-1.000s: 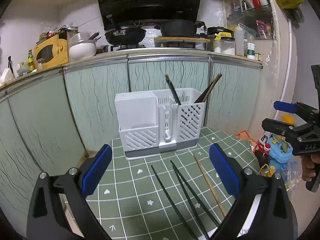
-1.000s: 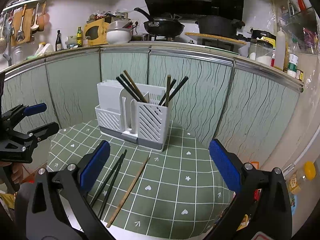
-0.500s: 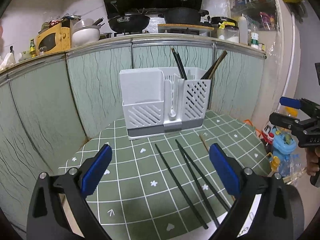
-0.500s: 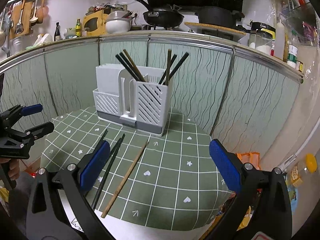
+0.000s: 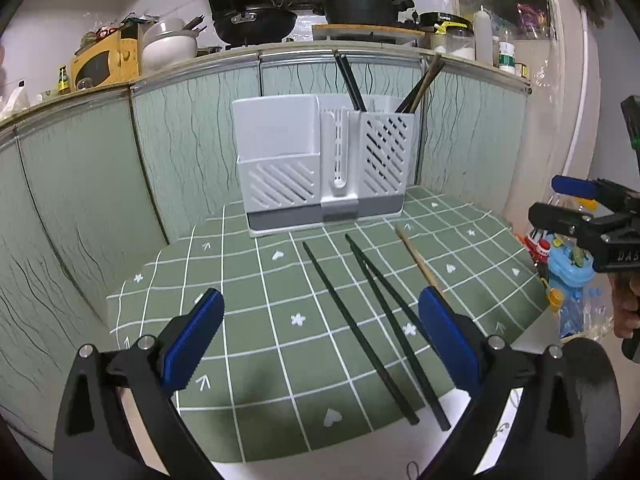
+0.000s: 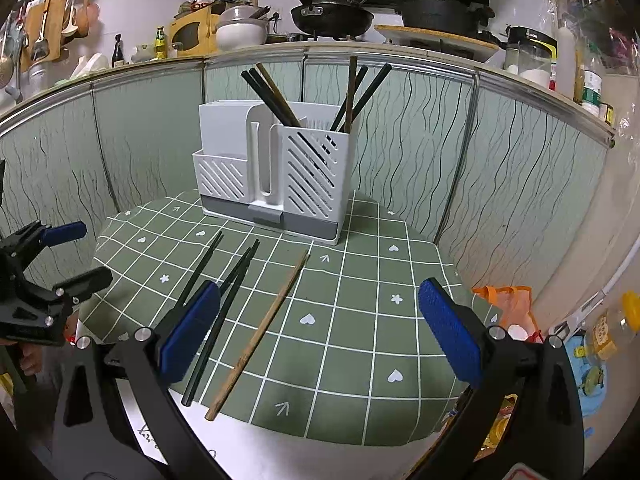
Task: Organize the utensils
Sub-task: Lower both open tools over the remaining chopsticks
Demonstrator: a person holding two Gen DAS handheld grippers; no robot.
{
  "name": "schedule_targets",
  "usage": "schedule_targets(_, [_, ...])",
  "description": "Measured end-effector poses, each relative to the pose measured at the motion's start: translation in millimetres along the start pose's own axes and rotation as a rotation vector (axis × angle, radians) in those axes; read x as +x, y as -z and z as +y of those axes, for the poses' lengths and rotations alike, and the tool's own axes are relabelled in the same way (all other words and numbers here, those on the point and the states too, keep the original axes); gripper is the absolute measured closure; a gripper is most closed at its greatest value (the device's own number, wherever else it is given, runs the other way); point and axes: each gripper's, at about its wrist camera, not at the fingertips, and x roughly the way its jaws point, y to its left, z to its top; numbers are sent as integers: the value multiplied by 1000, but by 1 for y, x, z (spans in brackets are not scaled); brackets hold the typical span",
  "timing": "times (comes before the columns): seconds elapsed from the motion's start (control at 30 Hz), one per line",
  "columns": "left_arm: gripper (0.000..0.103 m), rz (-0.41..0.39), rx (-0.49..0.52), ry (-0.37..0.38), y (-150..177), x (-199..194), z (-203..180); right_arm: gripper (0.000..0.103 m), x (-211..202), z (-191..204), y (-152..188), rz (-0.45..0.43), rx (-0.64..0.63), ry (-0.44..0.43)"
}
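Note:
A white slotted utensil holder (image 5: 324,168) (image 6: 276,172) stands at the back of the green checked mat (image 5: 248,320) (image 6: 360,320), with several chopsticks upright in it. Three black chopsticks (image 5: 356,324) (image 6: 224,300) and one wooden chopstick (image 5: 420,264) (image 6: 260,332) lie loose on the mat. My left gripper (image 5: 320,344) is open and empty, over the mat's near edge; it also shows at the left of the right wrist view (image 6: 68,252). My right gripper (image 6: 316,336) is open and empty above the mat's front; it shows at the right of the left wrist view (image 5: 560,204).
Green patterned panels (image 5: 100,184) curve closely behind the table. A counter above carries a wok (image 6: 332,16), a pot (image 6: 436,12), jars and a yellow appliance (image 5: 108,60). Bags and a blue toy (image 5: 568,268) lie on the floor to the right.
Both grippers have pulled back and lowered, so the holder stands farther and higher in view. More of the mat's front edge shows. The chopsticks have not moved.

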Motion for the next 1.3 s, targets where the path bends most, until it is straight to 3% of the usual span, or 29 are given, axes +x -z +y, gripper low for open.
schedule_targets(0.47, [7,30,4,-50,41,14,-15,8,24,17,38,56,-19,-19])
schedule_targets(0.77, [8,88,10,-41,60,31,-27,26,42,30,63,125,-9,-61])
schedule_targets(0.97, [20,140,35,-66,63,44,-36,43,54,35,73,170,-7,-91])
schedule_targets(1.3, [55,181,23,-24,61,57,-44,62,71,49,79,220,-6,-131])
